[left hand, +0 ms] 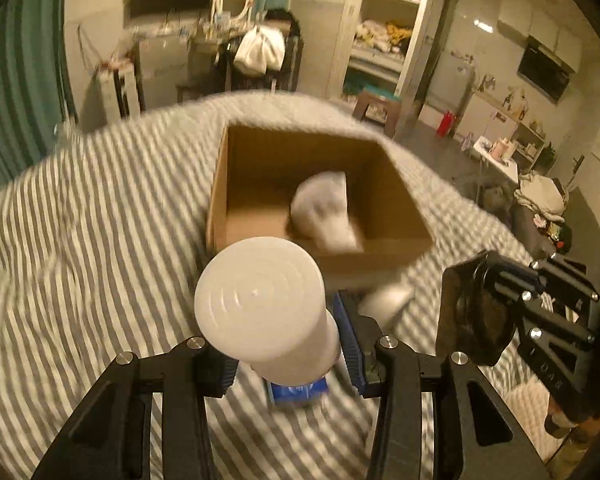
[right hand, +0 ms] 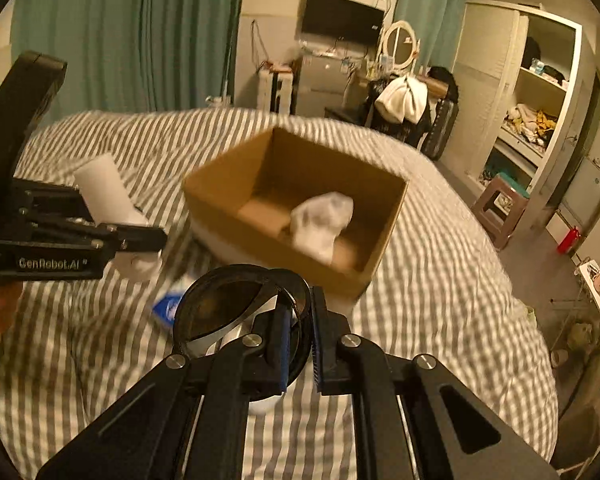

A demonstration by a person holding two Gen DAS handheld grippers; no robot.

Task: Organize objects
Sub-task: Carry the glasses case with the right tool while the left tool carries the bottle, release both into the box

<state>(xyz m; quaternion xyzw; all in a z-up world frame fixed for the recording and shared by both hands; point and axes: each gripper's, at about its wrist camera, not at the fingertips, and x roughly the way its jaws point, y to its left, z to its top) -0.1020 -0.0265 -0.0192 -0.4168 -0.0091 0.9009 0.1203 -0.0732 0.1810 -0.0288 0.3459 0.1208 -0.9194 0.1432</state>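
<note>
My left gripper point(left hand: 288, 356) is shut on a white cylindrical container point(left hand: 260, 300) and holds it above the striped bed, just short of an open cardboard box point(left hand: 380, 248). A crumpled white bag point(left hand: 324, 208) lies inside the box. My right gripper point(right hand: 300, 336) is shut on the rim of a dark round lens-like ring point(right hand: 228, 304), near the box's point(right hand: 220, 200) front side. The right gripper also shows in the left wrist view point(left hand: 512, 308) with the ring point(left hand: 472, 312). The left gripper and its white container point(right hand: 104, 188) show at the left of the right wrist view.
The box stands on a grey and white striped bedcover point(left hand: 80, 240). A blue and white packet point(right hand: 168, 308) and a white object point(left hand: 384, 300) lie on the bed near the box. Beyond the bed are a stool point(right hand: 500, 208), shelves and a dresser.
</note>
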